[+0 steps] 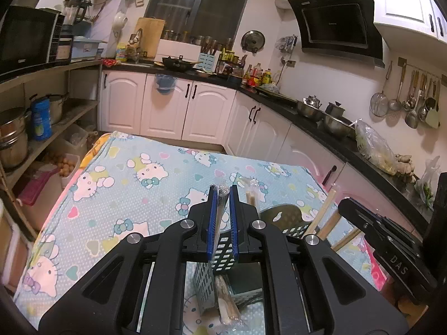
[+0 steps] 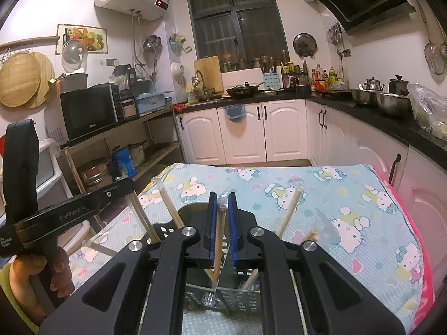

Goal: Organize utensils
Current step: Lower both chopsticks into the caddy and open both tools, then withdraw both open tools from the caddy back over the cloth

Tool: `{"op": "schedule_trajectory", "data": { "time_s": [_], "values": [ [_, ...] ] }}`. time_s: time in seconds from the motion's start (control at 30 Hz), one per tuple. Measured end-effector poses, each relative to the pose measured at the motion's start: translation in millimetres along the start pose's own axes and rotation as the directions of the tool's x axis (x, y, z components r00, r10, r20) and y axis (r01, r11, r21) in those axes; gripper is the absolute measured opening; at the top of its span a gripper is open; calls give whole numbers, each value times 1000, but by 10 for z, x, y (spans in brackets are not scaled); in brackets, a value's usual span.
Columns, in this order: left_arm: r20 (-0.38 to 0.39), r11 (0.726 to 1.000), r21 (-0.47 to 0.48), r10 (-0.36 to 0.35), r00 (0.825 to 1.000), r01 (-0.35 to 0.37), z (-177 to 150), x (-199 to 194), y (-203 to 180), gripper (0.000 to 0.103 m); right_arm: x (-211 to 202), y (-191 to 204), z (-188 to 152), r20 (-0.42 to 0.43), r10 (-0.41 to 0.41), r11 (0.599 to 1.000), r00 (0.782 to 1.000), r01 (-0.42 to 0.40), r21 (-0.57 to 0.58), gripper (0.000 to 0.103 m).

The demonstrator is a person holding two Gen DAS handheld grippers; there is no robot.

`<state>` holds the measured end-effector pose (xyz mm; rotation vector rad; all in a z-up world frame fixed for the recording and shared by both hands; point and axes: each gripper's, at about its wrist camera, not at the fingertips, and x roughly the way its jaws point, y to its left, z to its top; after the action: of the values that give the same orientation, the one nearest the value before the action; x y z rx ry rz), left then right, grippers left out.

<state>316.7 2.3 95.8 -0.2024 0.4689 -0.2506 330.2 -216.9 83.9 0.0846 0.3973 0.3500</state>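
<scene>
Left wrist view, left gripper (image 1: 222,195) clamped on a wrapped utensil (image 1: 222,201) above the slotted holder (image 1: 223,254), right gripper (image 2: 222,199) barely parted around wrapped chopsticks (image 2: 219,240) standing in the holder (image 2: 223,293), patterned tablecloth (image 2: 363,195) beneath.

"GenRobot.AI" is printed on the left gripper (image 2: 83,209). "DAS" is printed on the right gripper (image 1: 398,263). "Galanz" is marked on the microwave (image 2: 90,111).
</scene>
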Motion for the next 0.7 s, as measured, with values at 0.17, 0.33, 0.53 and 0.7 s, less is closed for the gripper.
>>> {"op": "schedule_trajectory", "data": {
  "time_s": [0.17, 0.33, 0.53, 0.7],
  "values": [
    [1, 1000, -11, -2, 1000, 2, -17, -44, 26, 8, -37, -47, -13, -13, -3, 1000, 1000, 3, 15, 19],
    [6, 1000, -16, -2, 1000, 2, -19, -94, 34, 16, -82, -57, -30, -21, -1, 1000, 1000, 1, 19, 23],
    [3, 1000, -26, -5, 1000, 5, -24, -139, 42, 20, -121, -72, -73, -36, 0, 1000, 999, 1, 20, 28],
    [-2, 999, -44, -11, 1000, 11, -45, -237, 68, 31, -181, -81, -110, -39, 1, 1000, 999, 0, 22, 30]
  ]
}}
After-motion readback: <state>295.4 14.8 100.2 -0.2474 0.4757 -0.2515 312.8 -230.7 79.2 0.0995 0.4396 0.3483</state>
